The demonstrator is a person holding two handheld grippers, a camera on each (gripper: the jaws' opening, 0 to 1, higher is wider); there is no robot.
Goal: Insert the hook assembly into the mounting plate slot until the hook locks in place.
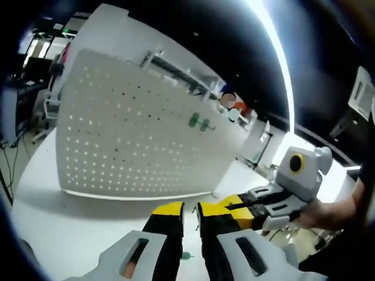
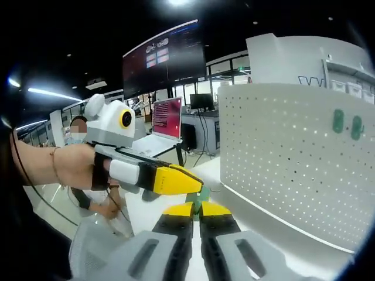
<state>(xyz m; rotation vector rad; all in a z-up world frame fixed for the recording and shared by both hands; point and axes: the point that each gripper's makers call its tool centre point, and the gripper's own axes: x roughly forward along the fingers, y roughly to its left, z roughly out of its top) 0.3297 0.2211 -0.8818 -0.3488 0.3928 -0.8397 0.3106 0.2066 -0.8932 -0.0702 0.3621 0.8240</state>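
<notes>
Both my grippers, left (image 1: pixel 188 212) and right (image 2: pixel 195 212), pinch one small green hook (image 2: pixel 198 198) between them near the white board (image 1: pixel 140 134), which already has two green hooks (image 1: pixel 199 122) on it, so pushing mine in is not done yet.

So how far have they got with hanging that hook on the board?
Two green hooks already sit on the white pegboard. Another green piece is pinched where the right gripper and left gripper meet, apart from the board. Carrying it over and pushing it in until it locks remains.
</notes>
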